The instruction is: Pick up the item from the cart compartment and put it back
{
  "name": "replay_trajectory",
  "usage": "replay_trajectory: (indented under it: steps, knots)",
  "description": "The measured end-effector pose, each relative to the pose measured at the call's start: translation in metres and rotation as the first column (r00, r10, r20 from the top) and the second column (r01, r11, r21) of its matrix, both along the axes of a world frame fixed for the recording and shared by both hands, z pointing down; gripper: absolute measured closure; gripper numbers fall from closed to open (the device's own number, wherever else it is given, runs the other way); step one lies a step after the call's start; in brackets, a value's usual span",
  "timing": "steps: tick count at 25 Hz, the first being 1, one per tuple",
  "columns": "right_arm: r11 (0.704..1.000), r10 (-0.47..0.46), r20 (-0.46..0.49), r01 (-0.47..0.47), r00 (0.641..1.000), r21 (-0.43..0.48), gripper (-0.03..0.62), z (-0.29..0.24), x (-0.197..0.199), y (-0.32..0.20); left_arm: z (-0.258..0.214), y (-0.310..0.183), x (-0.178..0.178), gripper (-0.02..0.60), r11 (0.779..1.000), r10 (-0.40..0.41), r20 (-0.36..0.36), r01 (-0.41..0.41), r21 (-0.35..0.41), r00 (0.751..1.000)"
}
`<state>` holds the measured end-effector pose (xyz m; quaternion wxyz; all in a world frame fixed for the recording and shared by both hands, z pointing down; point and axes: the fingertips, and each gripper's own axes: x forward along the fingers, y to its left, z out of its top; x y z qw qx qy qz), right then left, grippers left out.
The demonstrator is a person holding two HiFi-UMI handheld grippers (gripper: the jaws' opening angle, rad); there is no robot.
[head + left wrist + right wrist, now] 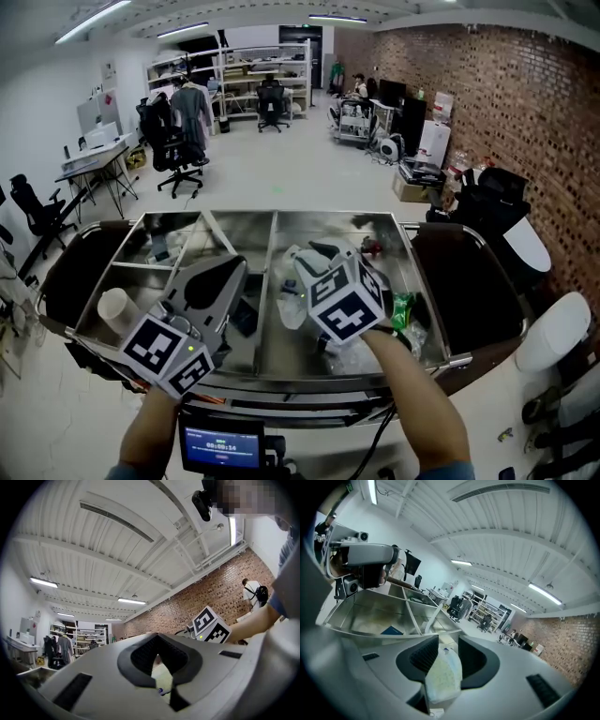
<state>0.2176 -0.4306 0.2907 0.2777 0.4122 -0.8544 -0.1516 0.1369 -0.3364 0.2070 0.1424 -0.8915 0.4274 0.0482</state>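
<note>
White crinkled packet [443,677], upright between closing right tool [443,654] jaws, over cart compartment [274,339].

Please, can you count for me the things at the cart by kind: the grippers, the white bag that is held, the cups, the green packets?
Grippers: 2, the left gripper and the right gripper, its jaws closing with the white bag between them
White bag: 1
Pale cup: 1
Green packet: 1
Total: 5

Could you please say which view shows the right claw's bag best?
The right gripper view: the bag sits between the right claw's closing jaws. The head view shows only part of it beside that claw; the left gripper view shows none clearly.
</note>
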Motion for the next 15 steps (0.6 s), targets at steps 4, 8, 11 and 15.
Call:
replay_trajectory:
  steps: [4, 8, 11, 15]
  knots:
    - [0.999, 0.015, -0.014, -0.014, 1.0, 0.038, 0.479, -0.017, -0.011, 0.022, -0.007, 0.019, -0.017, 0.568, 1.0, -0.002, -0.005, 0.002, 0.009, 1.0]
    - [0.995, 0.045, 0.007, -0.045, 0.999, 0.091, 0.526, -0.036, -0.021, 0.046, -0.013, 0.039, -0.037, 0.568, 1.0, 0.001, -0.011, 0.0, 0.023, 1.0]
    - [0.992, 0.046, 0.035, -0.05, 0.998, 0.112, 0.534, -0.047, -0.037, 0.069, -0.014, 0.053, -0.056, 0.568, 1.0, 0.002, -0.015, -0.001, 0.021, 1.0]
    - [0.988, 0.056, 0.062, -0.065, 0.996, 0.143, 0.551, -0.056, -0.059, 0.106, -0.01, 0.075, -0.083, 0.568, 1.0, 0.011, -0.017, -0.01, 0.015, 1.0]
